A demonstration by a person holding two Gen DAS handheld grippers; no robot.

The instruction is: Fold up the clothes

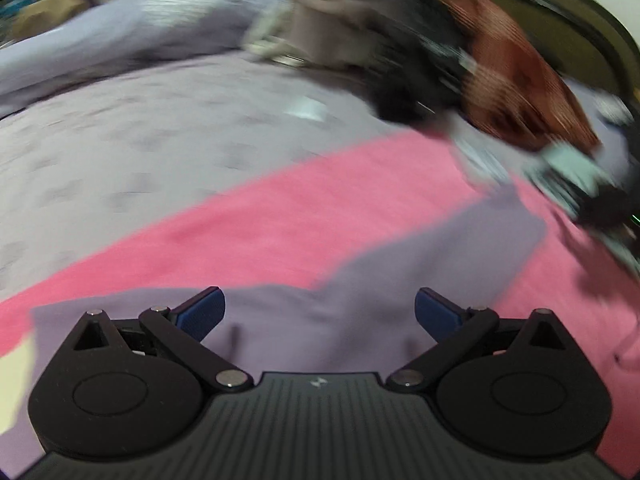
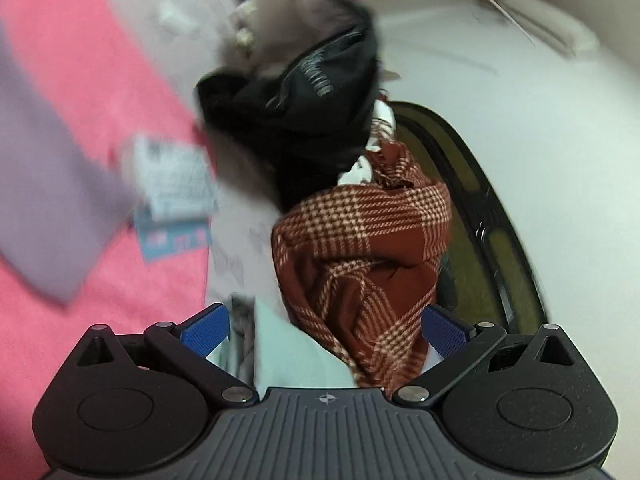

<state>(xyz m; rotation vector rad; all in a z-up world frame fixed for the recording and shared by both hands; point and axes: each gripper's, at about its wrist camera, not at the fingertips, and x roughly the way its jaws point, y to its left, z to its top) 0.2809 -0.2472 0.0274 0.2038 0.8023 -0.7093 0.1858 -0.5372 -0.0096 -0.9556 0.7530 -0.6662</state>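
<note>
- Left claw (image 1: 320, 312): jaws spread wide, nothing between them; hovering over a lilac garment (image 1: 304, 332) lying on the pink sheet (image 1: 280, 216).
- Right claw (image 2: 325, 330): jaws wide apart, gripping nothing; a rust-red checked cloth (image 2: 360, 264) sits just ahead.
- Black garment (image 2: 312, 104) heaped beyond the checked cloth.
- Both views blurred.

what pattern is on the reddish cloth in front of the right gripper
Rust-red and cream houndstooth plaid on the cloth; clearest in the right wrist view.
</note>
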